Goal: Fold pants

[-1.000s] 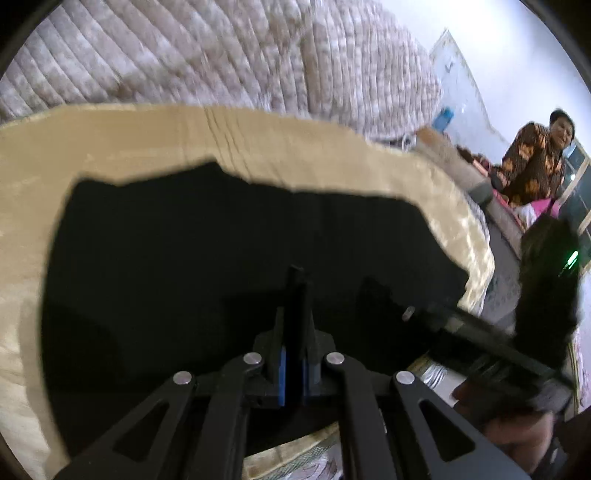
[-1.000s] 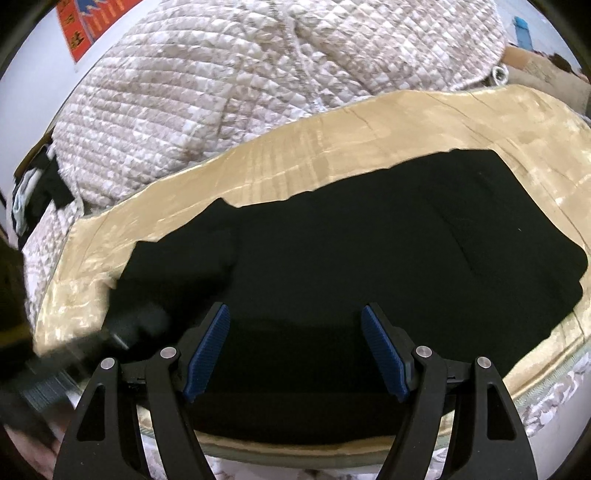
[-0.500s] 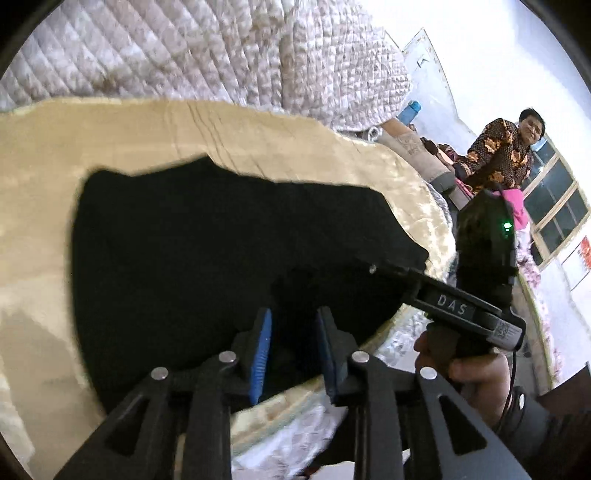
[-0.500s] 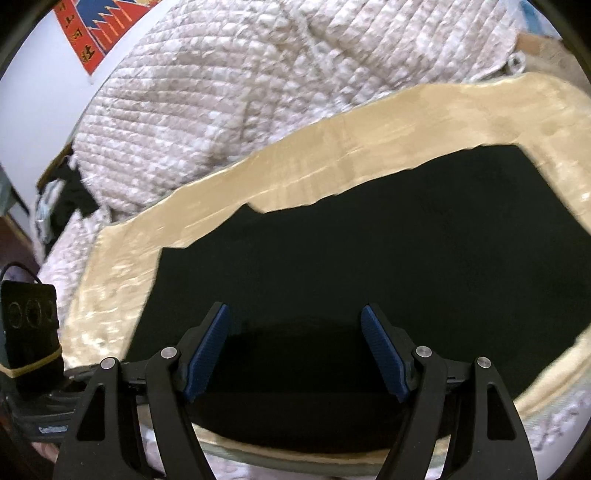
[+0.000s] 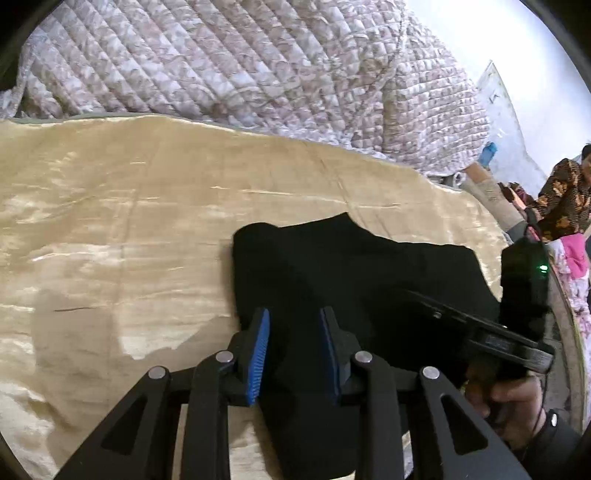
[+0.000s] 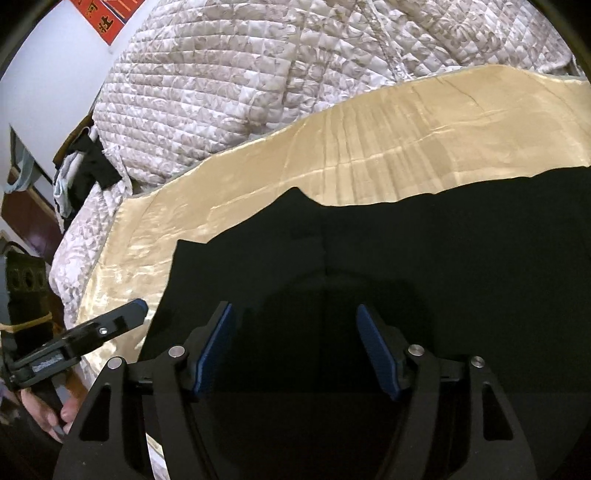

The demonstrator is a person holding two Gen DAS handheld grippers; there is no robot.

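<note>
A quilt (image 6: pixel 229 92) is heaped behind the tan sheet (image 5: pixel 110 229); white wall (image 6: pixel 44 62) with a red poster (image 6: pixel 107 14) stands beyond the quilt.

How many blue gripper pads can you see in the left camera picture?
2, both on the left gripper: one pad left of the gap, the other right of it, above the black pants. The right gripper's pads are hidden there.

Black soft-fabric pants (image 5: pixel 354 280), lying flat on a shiny beige satin sheet (image 5: pixel 122 229). Folded into a compact, roughly rectangular block with an uneven far edge and one small peak (image 6: pixel 295 192) along it. A faint straight crease runs down the middle. The near edge hangs over the sheet's front border.
</note>
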